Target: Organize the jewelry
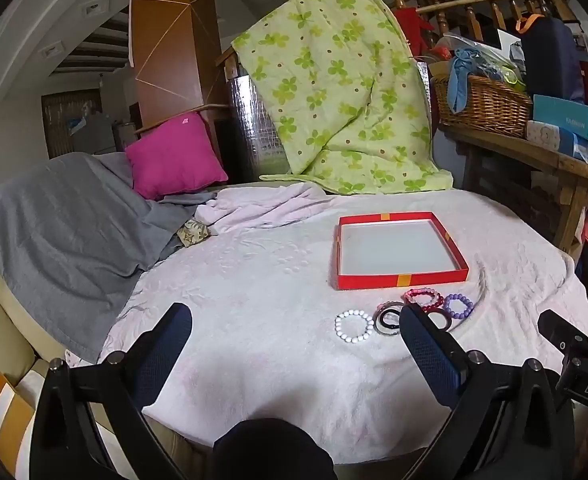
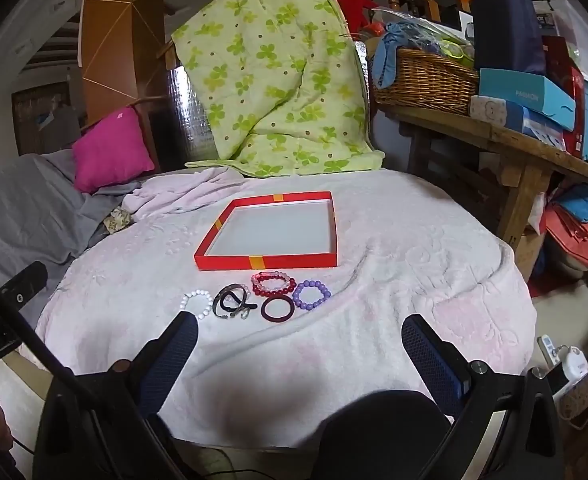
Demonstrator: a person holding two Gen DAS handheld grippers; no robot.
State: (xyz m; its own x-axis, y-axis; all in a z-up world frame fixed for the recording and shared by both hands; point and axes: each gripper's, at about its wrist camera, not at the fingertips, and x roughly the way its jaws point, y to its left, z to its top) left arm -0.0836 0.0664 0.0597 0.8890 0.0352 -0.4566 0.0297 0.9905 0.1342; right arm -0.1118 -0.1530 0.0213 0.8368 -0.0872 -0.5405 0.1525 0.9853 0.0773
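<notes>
Both the left gripper [image 1: 296, 322] and right gripper [image 2: 298, 334] gape wide, holding nothing. At mid-frame, beaded bracelets [image 2: 271, 282] lie clustered just below the shallow red cardboard tray [image 2: 265, 262] on the pale pink blanket [image 2: 394, 280].

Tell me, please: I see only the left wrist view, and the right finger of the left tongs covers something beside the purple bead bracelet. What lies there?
Observer: A dark maroon smooth ring bangle lies flat on the pale pink blanket, just left of the purple bead bracelet.
Operator: Does it touch the red bead bracelet?
Observer: It lies directly in front of the red bead bracelet, very close; I cannot tell whether they touch.
Operator: And the right tongs?
Observer: The right tongs are open, hold nothing, and hover short of all the bracelets.
</notes>
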